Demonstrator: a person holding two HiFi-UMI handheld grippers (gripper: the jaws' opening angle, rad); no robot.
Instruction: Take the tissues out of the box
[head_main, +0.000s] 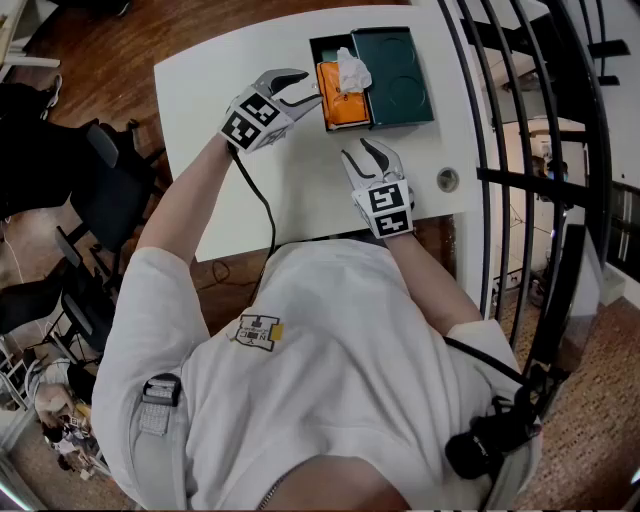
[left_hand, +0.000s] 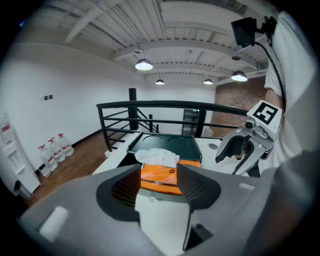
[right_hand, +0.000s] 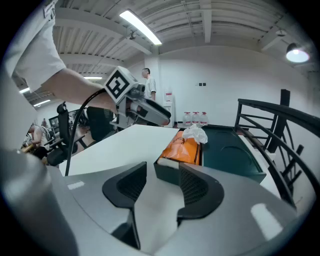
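Note:
A dark green box (head_main: 318, 60) stands open at the table's far side, its lid (head_main: 400, 70) lying flat to its right. Inside lies an orange tissue pack (head_main: 341, 102) with a white tissue (head_main: 352, 70) sticking up from it. My left gripper (head_main: 299, 87) is open, its tips right at the box's left wall, nothing between them. In the left gripper view the pack (left_hand: 160, 179) and tissue (left_hand: 157, 156) lie just beyond the jaws. My right gripper (head_main: 363, 152) hovers open and empty, short of the box's near wall (right_hand: 167, 172).
The white table (head_main: 300, 190) has a round cable cap (head_main: 448, 179) near its right edge. A black railing (head_main: 520, 150) runs along the right side. Dark chairs (head_main: 100, 190) stand to the left, and a black cable (head_main: 265, 210) trails from the left gripper.

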